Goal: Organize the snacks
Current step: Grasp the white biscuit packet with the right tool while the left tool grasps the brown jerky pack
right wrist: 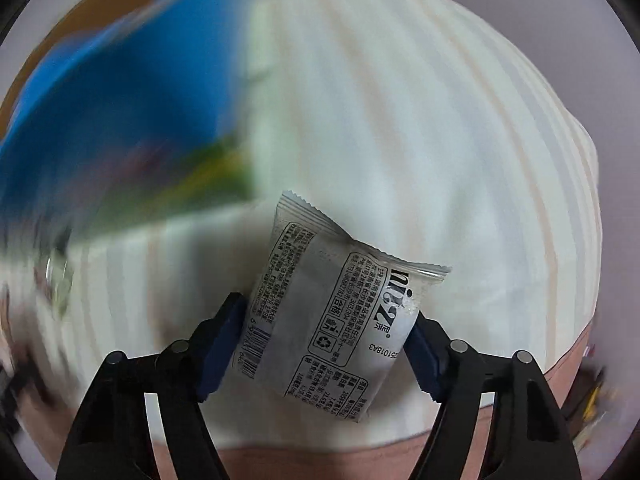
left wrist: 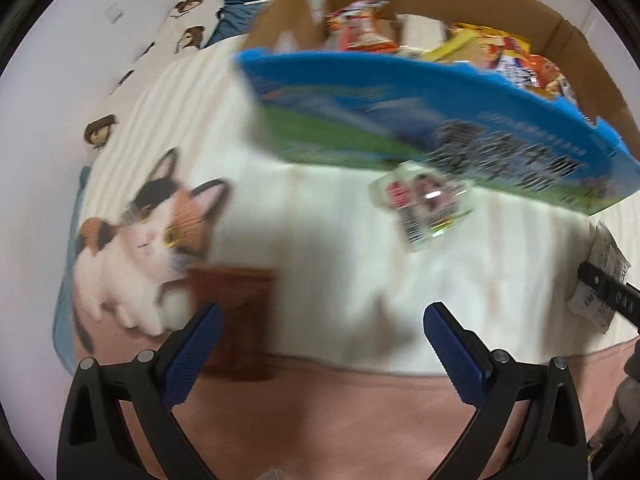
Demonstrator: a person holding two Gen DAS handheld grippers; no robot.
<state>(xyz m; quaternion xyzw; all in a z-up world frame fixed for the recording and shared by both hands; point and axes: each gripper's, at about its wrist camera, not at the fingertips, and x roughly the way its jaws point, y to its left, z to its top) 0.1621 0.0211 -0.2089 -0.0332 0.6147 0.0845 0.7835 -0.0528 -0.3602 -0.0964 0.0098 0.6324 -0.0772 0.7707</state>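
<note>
My right gripper [right wrist: 324, 344] is clamped on a white snack packet [right wrist: 332, 320]. My left gripper [left wrist: 322, 344] stands apart, empty, over the striped blanket [left wrist: 320, 240]; a blue box [left wrist: 400, 120] lies at one o'clock.

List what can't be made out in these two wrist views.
- Blue box print: motion blur, both views.
- Cardboard box contents: left wrist view, blue box hides the lower part.
- Clear packet label: blurred, left wrist view.
- White packet front: right wrist view, only its back shows, between the right gripper fingers.
- Brown object: blurred, unidentifiable.
</note>
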